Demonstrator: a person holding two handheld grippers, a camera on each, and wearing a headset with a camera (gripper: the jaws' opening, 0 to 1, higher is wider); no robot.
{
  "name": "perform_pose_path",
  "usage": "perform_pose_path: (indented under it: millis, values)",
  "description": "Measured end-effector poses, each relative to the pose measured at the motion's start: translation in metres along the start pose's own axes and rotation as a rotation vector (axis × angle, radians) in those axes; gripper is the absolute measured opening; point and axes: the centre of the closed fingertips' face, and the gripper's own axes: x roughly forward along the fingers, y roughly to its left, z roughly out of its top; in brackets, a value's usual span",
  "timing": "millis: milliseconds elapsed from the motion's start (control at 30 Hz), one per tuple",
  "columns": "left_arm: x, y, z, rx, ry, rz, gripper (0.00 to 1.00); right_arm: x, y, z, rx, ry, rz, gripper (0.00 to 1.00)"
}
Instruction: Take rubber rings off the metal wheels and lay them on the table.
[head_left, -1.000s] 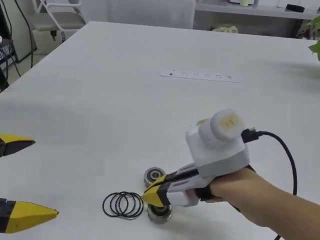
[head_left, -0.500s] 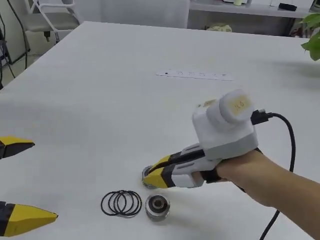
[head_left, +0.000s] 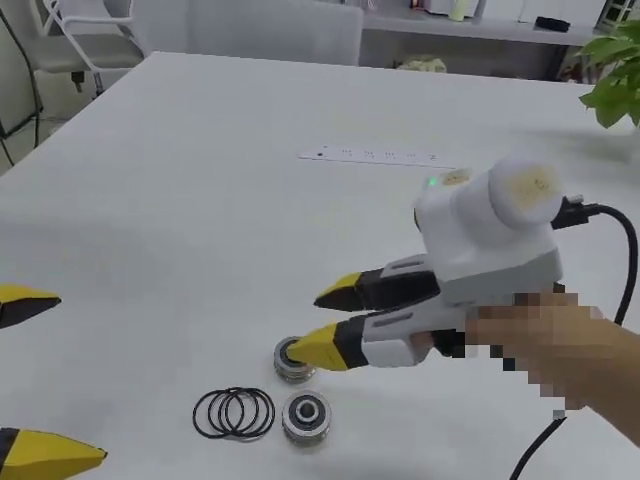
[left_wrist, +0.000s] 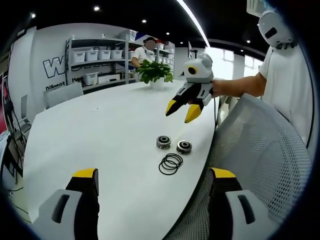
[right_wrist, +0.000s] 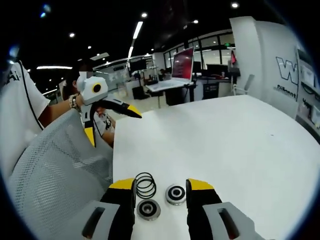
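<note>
One broad white counter (head_left: 200, 180) carries everything. Our yellow-tipped right gripper (head_left: 305, 325), jaws spread and empty, hangs just above the two small round metal wheels (head_left: 306, 415). Our left gripper (head_left: 78, 378), likewise spread, stands well apart. Loose black rubber rings (head_left: 233, 412) lie beside the wheels.

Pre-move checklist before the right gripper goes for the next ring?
1. Right gripper open and empty: ok, jaws apart with nothing between them.
2. Aim: ok, in the right gripper view both wheels lie between its jaws.
3. Which wheel carries a rubber ring, far wheel or near wheel: cannot tell.
4. Removed rings laid on the table: ok, stacked flat beside the near wheel.
5. Left gripper open and off to the side: ok.
6. Target wheel held steady: not ok, nothing grips either wheel.
</note>
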Motion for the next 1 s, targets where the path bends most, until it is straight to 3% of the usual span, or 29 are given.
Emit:
perform_pose_path:
  millis: [167,433,800,1000]
  values:
    - [-0.001,-0.002,0.003,-0.011,-0.025,-0.01,0.94,-0.016,0.001,0.002,-0.028,-0.035,-0.034,0.47]
    - [0.0,-0.002,0.003,-0.016,-0.029,-0.007,0.99,-0.039,0.006,-0.007,-0.031,-0.063,-0.071,0.62]
    - [0.003,-0.007,-0.001,-0.03,-0.031,-0.019,0.99,-0.061,0.008,-0.028,0.09,-0.124,-0.136,0.86]
    - [0.003,-0.01,-0.004,-0.036,-0.023,-0.028,0.99,-0.071,0.004,-0.044,0.144,-0.117,-0.178,0.92]
